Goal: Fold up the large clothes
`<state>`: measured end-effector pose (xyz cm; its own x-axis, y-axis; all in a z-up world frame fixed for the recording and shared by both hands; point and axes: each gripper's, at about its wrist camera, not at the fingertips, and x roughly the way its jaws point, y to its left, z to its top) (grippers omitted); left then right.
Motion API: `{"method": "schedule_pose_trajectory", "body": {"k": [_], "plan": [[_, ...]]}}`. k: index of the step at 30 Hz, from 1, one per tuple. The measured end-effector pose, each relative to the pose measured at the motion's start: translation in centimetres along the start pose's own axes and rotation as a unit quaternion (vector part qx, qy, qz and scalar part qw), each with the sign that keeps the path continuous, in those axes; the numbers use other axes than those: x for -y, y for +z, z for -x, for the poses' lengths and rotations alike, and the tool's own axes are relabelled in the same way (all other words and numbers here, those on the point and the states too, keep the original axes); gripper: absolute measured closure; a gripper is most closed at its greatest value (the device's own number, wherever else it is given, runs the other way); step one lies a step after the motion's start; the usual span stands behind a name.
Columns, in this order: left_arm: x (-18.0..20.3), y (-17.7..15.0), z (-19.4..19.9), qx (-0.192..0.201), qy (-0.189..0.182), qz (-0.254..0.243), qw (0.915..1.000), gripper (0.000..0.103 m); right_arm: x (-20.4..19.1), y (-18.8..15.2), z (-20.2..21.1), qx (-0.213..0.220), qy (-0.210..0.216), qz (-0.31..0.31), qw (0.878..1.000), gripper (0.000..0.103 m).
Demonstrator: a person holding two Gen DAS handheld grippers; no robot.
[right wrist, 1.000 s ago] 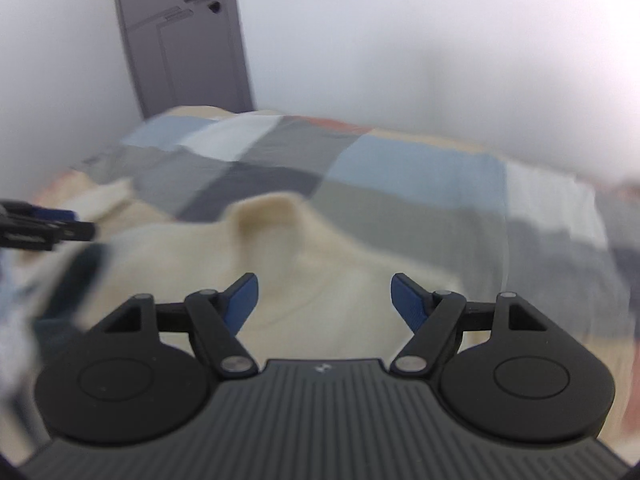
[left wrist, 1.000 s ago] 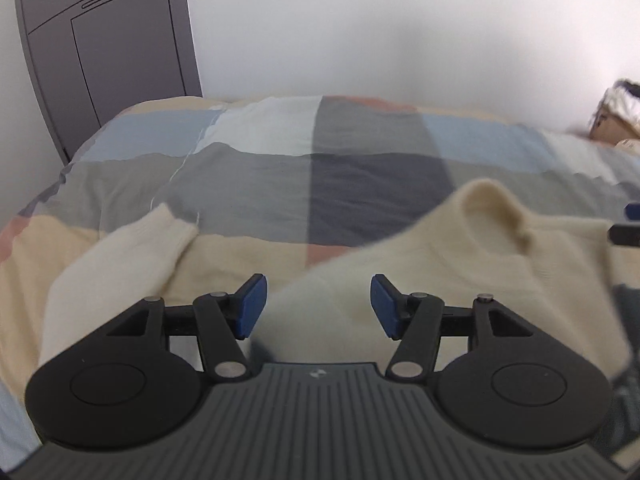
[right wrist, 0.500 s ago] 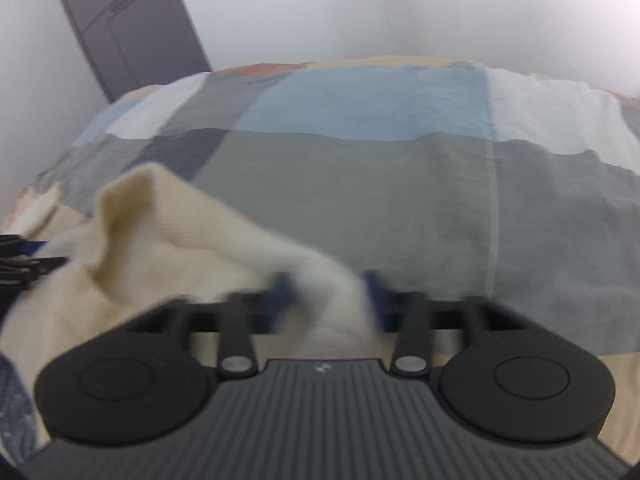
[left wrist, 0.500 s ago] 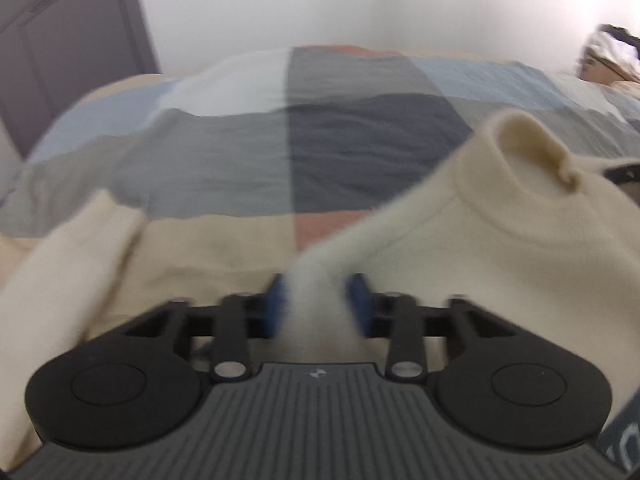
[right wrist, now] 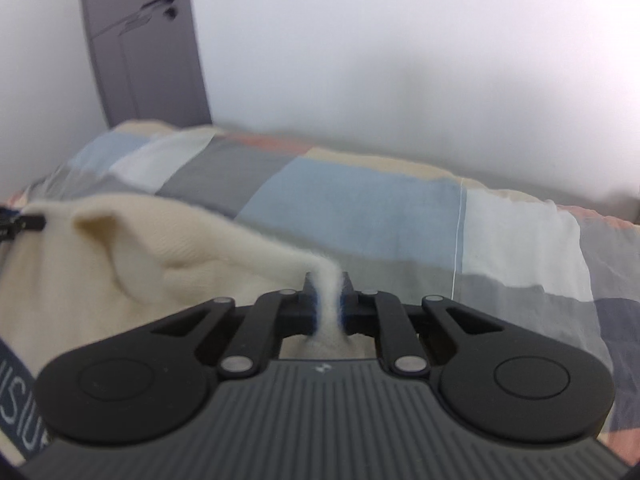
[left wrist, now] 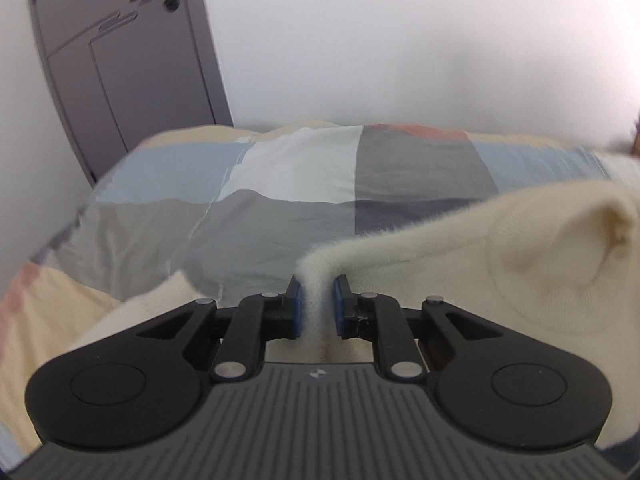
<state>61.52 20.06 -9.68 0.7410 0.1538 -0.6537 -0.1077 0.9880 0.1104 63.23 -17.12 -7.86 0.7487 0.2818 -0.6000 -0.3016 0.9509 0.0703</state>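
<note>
A cream knit sweater (left wrist: 500, 264) lies on the bed, its stand-up collar (left wrist: 592, 240) at the right. My left gripper (left wrist: 317, 296) has a shoulder edge of it between the blue pads, which press on it as the jaws are closing. One sleeve (left wrist: 152, 312) trails off to the left. In the right wrist view the sweater (right wrist: 120, 280) spreads to the left, collar (right wrist: 116, 236) raised. My right gripper (right wrist: 328, 296) is shut on the other shoulder edge. The tip of the left gripper (right wrist: 24, 224) shows at the far left edge.
A patchwork quilt (left wrist: 280, 220) in grey, blue, white and peach covers the bed (right wrist: 360, 208). A grey door (left wrist: 120, 60) stands at the back left beside white walls. A dark strap with white lettering (right wrist: 16, 412) hangs at the lower left of the right wrist view.
Both grippers went from open to closed on the sweater's shoulder edges. Since then they have lifted the fabric and moved, so the door and wall are back in view.
</note>
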Motion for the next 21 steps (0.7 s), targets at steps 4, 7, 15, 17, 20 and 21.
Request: {"method": "schedule_pose_trajectory", "body": {"k": [4,7,15,17,20,21], "plan": [[0.1,-0.8,-4.4,-0.030,-0.005,0.017,0.9994,0.085,0.4,-1.0,-4.2,-0.025,-0.015,0.000,1.000,0.091],[0.2,-2.1,-6.6,-0.036,-0.011,0.018,0.9991,0.082,1.2,-2.6,-6.7,-0.039,-0.013,-0.020,0.999,0.091],[-0.1,-2.1,-4.8,-0.033,-0.019,0.040,0.9985,0.073,2.3,-3.3,-6.1,-0.029,0.006,-0.058,0.998,0.083],[-0.2,-1.7,-3.6,-0.048,-0.022,0.054,0.9972,0.065,1.8,-2.8,-5.0,-0.037,0.004,-0.059,0.998,0.080],[0.2,-1.7,0.1,-0.032,-0.035,0.062,0.9970,0.058,1.0,-2.4,-2.1,-0.032,0.003,-0.060,0.998,0.071],[0.4,-1.8,1.5,-0.030,-0.043,0.062,0.9967,0.057,1.0,-2.3,-1.0,-0.027,0.009,-0.069,0.997,0.061]]}}
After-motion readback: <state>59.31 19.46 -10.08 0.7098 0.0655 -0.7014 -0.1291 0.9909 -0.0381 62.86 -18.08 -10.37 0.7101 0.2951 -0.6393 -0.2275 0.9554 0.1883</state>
